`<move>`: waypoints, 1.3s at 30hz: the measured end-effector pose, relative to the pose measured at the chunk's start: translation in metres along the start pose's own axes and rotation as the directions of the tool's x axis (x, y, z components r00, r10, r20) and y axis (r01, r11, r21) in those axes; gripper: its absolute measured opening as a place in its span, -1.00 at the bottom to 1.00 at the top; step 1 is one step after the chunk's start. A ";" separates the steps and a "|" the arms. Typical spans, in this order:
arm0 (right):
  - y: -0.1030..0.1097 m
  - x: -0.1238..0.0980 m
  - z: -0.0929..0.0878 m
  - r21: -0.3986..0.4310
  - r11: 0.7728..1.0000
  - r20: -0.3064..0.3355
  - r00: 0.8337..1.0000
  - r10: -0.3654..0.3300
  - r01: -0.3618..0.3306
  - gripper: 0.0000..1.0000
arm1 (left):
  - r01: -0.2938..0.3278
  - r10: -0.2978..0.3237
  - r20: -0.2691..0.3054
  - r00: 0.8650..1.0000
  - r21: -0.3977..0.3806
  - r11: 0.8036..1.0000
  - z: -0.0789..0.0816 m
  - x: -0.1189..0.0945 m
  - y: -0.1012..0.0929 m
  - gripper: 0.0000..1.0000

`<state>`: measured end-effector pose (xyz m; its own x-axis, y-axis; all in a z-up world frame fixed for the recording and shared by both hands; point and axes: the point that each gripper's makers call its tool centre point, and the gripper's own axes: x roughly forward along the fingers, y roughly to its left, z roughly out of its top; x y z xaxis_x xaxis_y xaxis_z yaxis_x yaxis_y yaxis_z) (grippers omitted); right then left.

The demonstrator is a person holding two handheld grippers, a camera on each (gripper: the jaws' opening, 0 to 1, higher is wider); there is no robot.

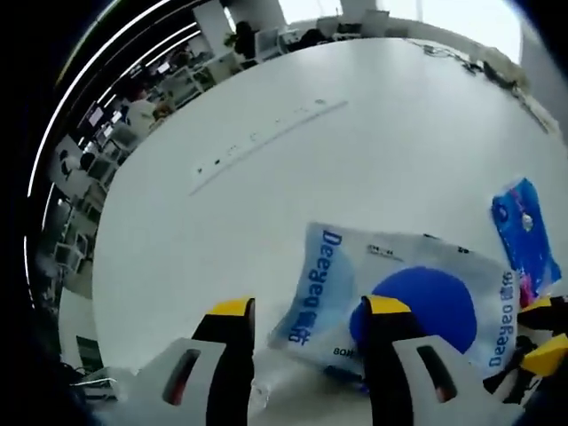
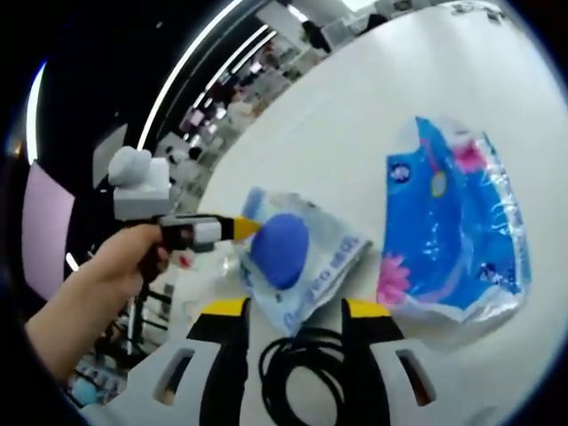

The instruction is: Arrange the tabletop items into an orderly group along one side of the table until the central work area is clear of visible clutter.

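A white Deeyeo packet (image 1: 399, 266) with a big blue circle lies flat on the white table (image 1: 355, 133). Its near corner reaches between the jaws of my left gripper (image 1: 309, 311), which is open. In the right gripper view the same packet (image 2: 297, 257) lies just ahead of my right gripper (image 2: 295, 311), also open. A coiled black cable (image 2: 302, 377) lies between the right gripper's jaws. A blue pack with pink flowers (image 2: 453, 222) lies to the right of the white packet; the same blue pack (image 1: 525, 232) is at the right edge of the left gripper view.
A person's hand (image 2: 115, 266) holds the left gripper (image 2: 241, 228) against the white packet's left edge. The right gripper's yellow tips (image 1: 541, 330) enter at lower right. A long thin white strip (image 1: 266, 142) lies on the far tabletop. Office desks stand beyond the table's edge.
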<state>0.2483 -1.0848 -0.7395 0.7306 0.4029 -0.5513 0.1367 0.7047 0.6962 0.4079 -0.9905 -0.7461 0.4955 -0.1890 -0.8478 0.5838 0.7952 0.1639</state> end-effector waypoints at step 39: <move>-0.013 0.006 0.003 0.141 0.990 -0.003 1.000 -0.023 0.023 -0.67 | 0.051 -0.056 -0.030 0.998 -0.161 0.986 -0.014 -0.009 -0.010 -0.32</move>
<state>0.2532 -1.0928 -0.7506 0.7253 0.3884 -0.5685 0.2462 0.6247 0.7410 0.3883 -0.9887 -0.7469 0.4421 -0.2160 -0.8706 0.4968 0.8671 0.0372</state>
